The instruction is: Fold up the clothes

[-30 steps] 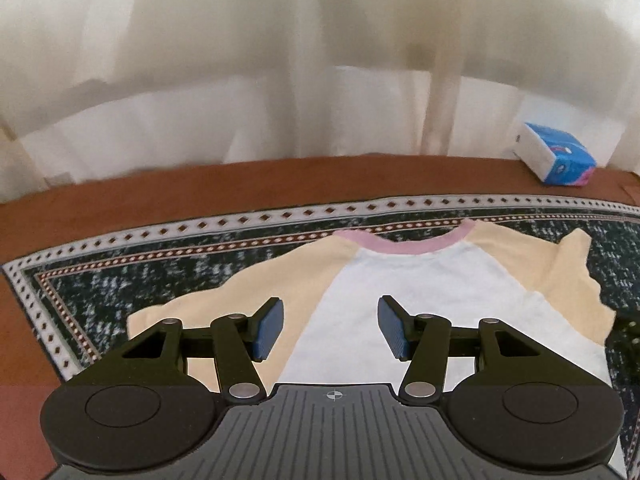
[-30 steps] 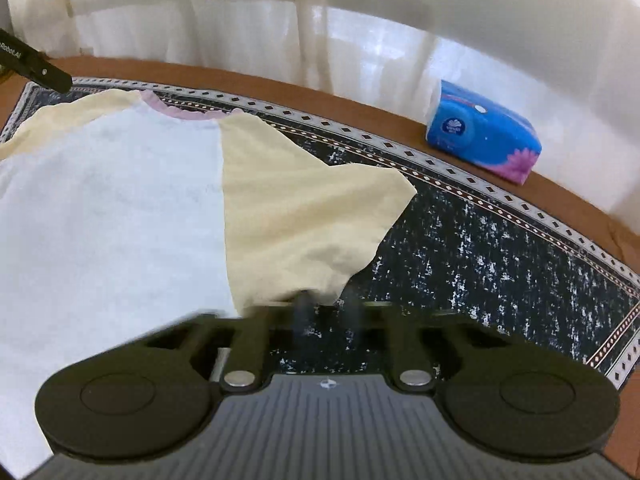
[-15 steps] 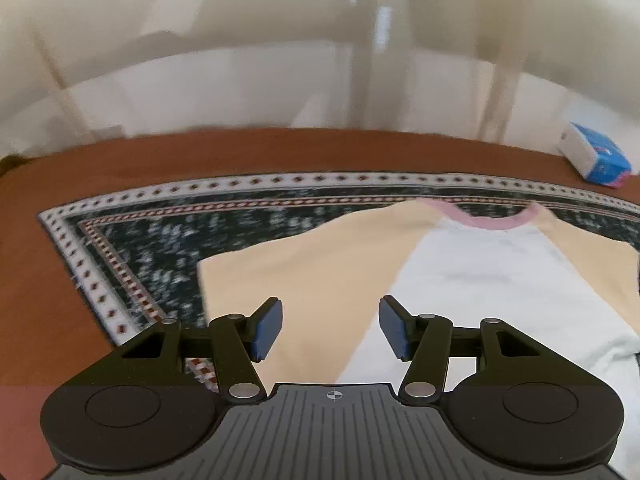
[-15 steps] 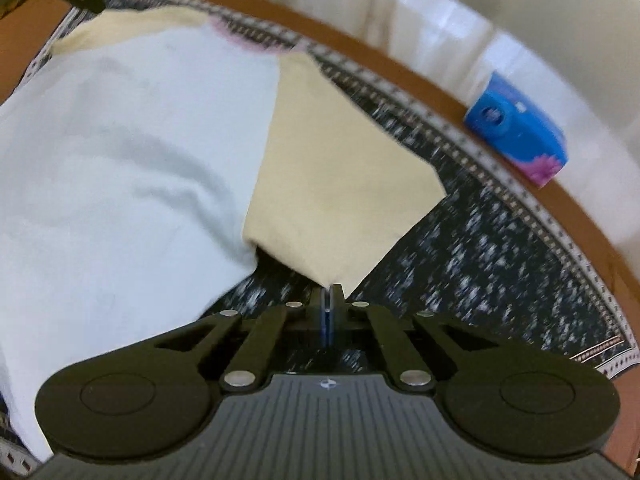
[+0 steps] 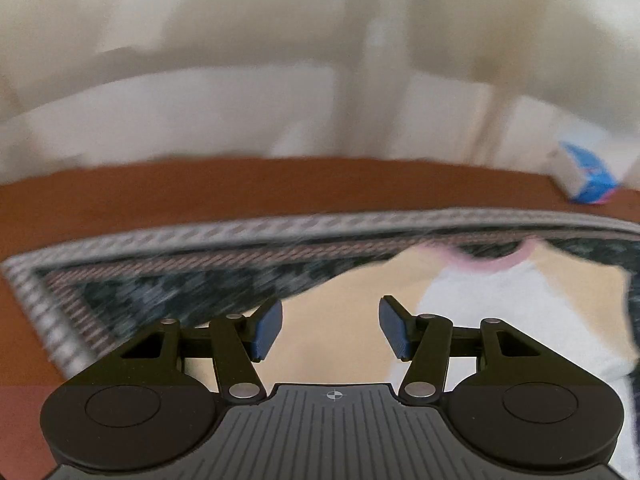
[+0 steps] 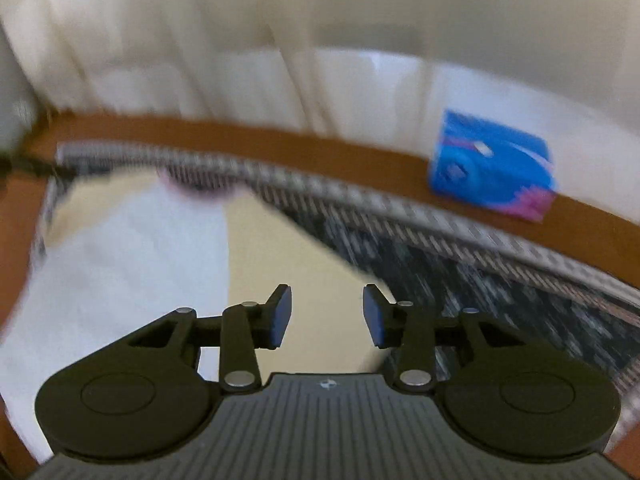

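Note:
A white T-shirt [image 5: 500, 312] with pale yellow sleeves and a pink collar lies flat on a dark patterned cloth. My left gripper [image 5: 330, 330] is open, with the shirt's left yellow sleeve [image 5: 332, 308] between and beyond its fingers. In the right wrist view the same shirt [image 6: 120, 272] fills the left side. My right gripper [image 6: 327, 318] is open over the right yellow sleeve [image 6: 280, 256]. Both views are motion-blurred.
The dark patterned cloth [image 5: 180, 280] with a white border covers a brown table [image 5: 240, 188]. A blue tissue pack [image 6: 492, 164] sits at the table's far edge; it also shows in the left wrist view [image 5: 584, 176]. White curtains hang behind.
My right gripper, shut half a second ago, has opened over the right sleeve. My left gripper has shifted left onto the left sleeve and stayed open.

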The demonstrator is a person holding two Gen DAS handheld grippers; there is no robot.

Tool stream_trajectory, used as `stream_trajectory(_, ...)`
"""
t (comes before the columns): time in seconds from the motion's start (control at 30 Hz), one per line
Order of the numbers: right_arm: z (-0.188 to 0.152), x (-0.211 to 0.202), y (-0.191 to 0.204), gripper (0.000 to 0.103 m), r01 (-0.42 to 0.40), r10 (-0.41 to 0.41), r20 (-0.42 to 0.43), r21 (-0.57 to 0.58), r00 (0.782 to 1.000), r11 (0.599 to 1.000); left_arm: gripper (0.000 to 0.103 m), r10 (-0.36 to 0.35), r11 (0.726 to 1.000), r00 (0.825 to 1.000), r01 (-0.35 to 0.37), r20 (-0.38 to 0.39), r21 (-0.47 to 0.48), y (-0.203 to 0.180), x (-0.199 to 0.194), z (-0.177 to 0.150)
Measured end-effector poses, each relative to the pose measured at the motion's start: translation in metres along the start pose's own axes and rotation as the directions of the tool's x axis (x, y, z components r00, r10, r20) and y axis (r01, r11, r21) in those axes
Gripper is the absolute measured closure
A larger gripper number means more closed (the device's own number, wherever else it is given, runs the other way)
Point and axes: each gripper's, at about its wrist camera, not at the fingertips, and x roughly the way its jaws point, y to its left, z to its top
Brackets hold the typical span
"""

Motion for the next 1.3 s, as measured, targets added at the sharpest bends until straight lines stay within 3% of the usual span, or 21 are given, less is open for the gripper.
stream_trajectory(0.1,0.033,0.034,0.007,0.059,-0.089,0.089,0.009,0.019,0.996,0.996,0.032,-0.054,0.997,0.998,0.054,-0.011,0.060,-0.020,0.026,0.019)
stream_trajectory(0.27,0.066,0.093,0.032,0.059,-0.147,0.145,-0.041,-0.042,0.989,0.988,0.032,-0.074,0.989,0.995,0.081,-0.064,0.124,-0.033,0.062,0.031)
stream_trajectory(0.53,0.073,0.136,0.044,0.059,-0.199,0.193,-0.099,-0.064,0.976,0.978,0.032,-0.164,0.971,0.980,0.181,-0.118,0.156,-0.037,0.085,0.030)
stream_trajectory(0.7,0.074,0.140,0.043,0.058,-0.214,0.207,-0.110,-0.059,0.972,0.975,0.033,-0.166,0.970,0.978,0.184,-0.123,0.157,-0.038,0.094,0.026)
stream_trajectory(0.77,0.075,0.141,0.043,0.061,-0.228,0.220,-0.124,-0.054,0.968,0.972,0.064,-0.171,0.969,0.978,0.189,-0.117,0.158,-0.039,0.095,0.026)
stream_trajectory(0.8,0.074,0.142,0.044,0.065,-0.232,0.223,-0.133,-0.060,0.966,0.971,0.095,-0.161,0.968,0.980,0.180,-0.114,0.177,-0.041,0.094,0.026)
stream_trajectory(0.83,0.074,0.142,0.045,0.085,-0.237,0.225,-0.143,-0.067,0.964,0.969,0.096,-0.152,0.967,0.983,0.169,-0.103,0.190,-0.042,0.093,0.026)
stream_trajectory(0.93,0.077,0.136,0.046,0.092,-0.232,0.225,-0.096,-0.068,0.970,0.970,0.099,-0.128,0.972,0.991,0.131,-0.028,0.195,-0.042,0.082,0.026)
stream_trajectory(1.03,0.083,0.134,0.047,0.092,-0.209,0.206,-0.042,-0.072,0.978,0.975,0.099,-0.097,0.980,0.995,0.098,-0.013,0.175,-0.042,0.089,0.028)
stream_trajectory(1.17,0.085,0.151,0.051,0.092,-0.181,0.175,-0.066,-0.096,0.982,0.979,0.095,-0.077,0.983,0.997,0.078,-0.013,0.164,-0.043,0.099,0.030)
stream_trajectory(1.2,0.085,0.154,0.050,0.092,-0.181,0.176,-0.067,-0.088,0.982,0.979,0.085,-0.067,0.984,0.998,0.068,-0.010,0.162,-0.043,0.099,0.031)
stream_trajectory(1.27,0.084,0.157,0.047,0.091,-0.179,0.175,-0.060,-0.072,0.983,0.981,0.050,-0.034,0.986,0.999,0.034,0.000,0.166,-0.042,0.098,0.031)
stream_trajectory(1.3,0.083,0.156,0.046,0.089,-0.175,0.172,-0.053,-0.063,0.984,0.983,0.039,-0.021,0.987,1.000,0.020,0.002,0.162,-0.041,0.097,0.031)
